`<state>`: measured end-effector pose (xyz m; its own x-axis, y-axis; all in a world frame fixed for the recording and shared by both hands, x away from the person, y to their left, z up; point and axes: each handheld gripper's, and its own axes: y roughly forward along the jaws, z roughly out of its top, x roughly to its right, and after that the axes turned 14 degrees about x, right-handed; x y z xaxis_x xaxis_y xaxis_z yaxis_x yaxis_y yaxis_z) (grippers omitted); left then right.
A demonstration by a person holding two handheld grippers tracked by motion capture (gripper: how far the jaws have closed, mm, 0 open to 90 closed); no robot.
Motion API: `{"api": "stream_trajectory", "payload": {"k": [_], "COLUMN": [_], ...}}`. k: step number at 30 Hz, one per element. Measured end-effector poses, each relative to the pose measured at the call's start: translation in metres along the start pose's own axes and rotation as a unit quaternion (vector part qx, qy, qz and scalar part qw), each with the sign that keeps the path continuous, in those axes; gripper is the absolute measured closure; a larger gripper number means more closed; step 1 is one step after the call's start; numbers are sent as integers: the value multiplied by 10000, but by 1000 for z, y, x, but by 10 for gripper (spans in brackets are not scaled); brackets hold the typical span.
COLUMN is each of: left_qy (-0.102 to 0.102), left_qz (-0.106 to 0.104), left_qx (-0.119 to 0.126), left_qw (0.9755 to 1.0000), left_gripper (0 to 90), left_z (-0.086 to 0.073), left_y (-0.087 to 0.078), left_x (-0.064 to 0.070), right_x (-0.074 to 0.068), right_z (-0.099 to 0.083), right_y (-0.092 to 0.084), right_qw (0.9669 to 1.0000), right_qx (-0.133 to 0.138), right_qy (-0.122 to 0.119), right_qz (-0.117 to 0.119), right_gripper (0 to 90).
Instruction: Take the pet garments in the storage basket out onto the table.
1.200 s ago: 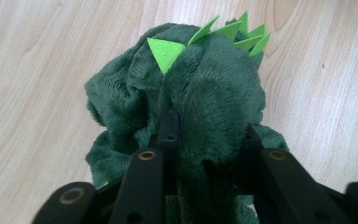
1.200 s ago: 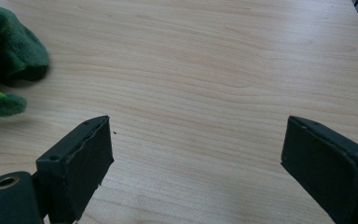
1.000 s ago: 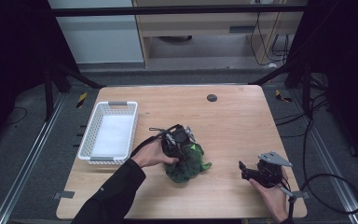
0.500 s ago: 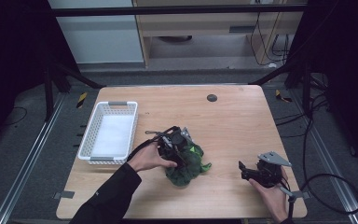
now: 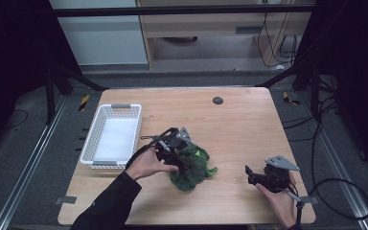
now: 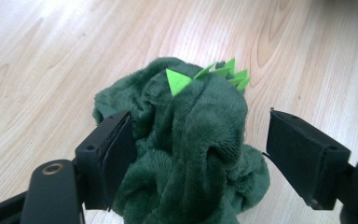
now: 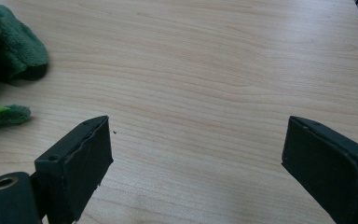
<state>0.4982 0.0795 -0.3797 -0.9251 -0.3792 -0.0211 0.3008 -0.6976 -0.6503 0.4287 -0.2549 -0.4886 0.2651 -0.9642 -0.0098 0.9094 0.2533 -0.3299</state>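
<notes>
while left hand-held gripper (image 6: 198, 154) gapes wide around green plush (image 6: 191, 149), lift clear without snagging; right hand-held gripper (image 7: 196, 168) wide, idle.

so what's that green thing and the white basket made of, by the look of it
Green plush toy: soft, fuzzy fleece-like fabric, matte, folding in limp creases; its bright green spikes look like flat felt. White basket: probably moulded plastic, judging by its slotted walls and even, smooth white finish.

The right tongs (image 7: 196, 154) gape over bare table (image 7: 214, 70); green plush (image 7: 7, 42), perhaps a toy, lies far left.
</notes>
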Motion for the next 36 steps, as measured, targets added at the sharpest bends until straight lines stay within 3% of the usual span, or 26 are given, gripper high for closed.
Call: {"api": "stream_trajectory", "payload": {"k": [5, 6, 11, 14, 15, 16, 19, 22, 24, 26, 27, 28, 31, 33, 36], "left_qy": [-197, -273, -408, -587, -622, -622, -774, -851, -944, -1064, -1064, -1199, -1361, -1484, -1578], "left_qz": [131, 200, 300, 544, 594, 594, 753, 871, 986, 1153, 1153, 1258, 1462, 1568, 1706], "left_qx": [432, 635, 955, 1389, 1460, 1460, 1768, 1948, 2080, 2165, 2165, 2202, 2185, 2252, 2288], "left_qw": [9988, 9974, 9941, 9871, 9855, 9855, 9783, 9733, 9686, 9636, 9636, 9598, 9552, 9501, 9453], "left_gripper": [226, 230, 237, 244, 244, 246, 247, 256, 264, 281, 298, 315, 345, 369, 407], "left_z": [-4, -7, -15, -25, -27, -27, -36, -46, -54, -68, -68, -78, -91, -99, -110], "left_y": [-13, -18, -27, -37, -39, -39, -49, -57, -62, -69, -69, -74, -80, -84, -89], "left_x": [-1, -1, -1, 0, 0, 0, 0, 0, 0, -1, -1, -2, -3, -3, -2], "right_x": [1, 0, 0, 0, 0, 0, 0, 0, 0, 0, 0, 0, 0, 0, 0], "right_z": [0, 0, 0, 0, 0, 0, 0, 0, 0, 0, 0, -1, -1, -1, -1], "right_y": [0, 0, 0, 0, 0, 0, 0, 0, 0, 0, 0, 0, 0, 0, 0], "right_qw": [10000, 10000, 10000, 10000, 10000, 10000, 10000, 10000, 10000, 10000, 10000, 10000, 10000, 10000, 10000], "right_qx": [4, 3, 2, -4, -4, -4, -4, -11, -16, -14, -14, -12, -11, -3, -5], "right_qy": [-17, -17, -13, -1, -1, -1, -4, 13, 14, 15, 15, 14, 3, -11, -7], "right_qz": [-20, -19, -16, -11, -9, -9, -6, 17, 30, 29, 29, 36, 48, 46, 48], "right_gripper": [84, 84, 86, 88, 89, 89, 91, 95, 97, 99, 99, 101, 103, 104, 105]}}
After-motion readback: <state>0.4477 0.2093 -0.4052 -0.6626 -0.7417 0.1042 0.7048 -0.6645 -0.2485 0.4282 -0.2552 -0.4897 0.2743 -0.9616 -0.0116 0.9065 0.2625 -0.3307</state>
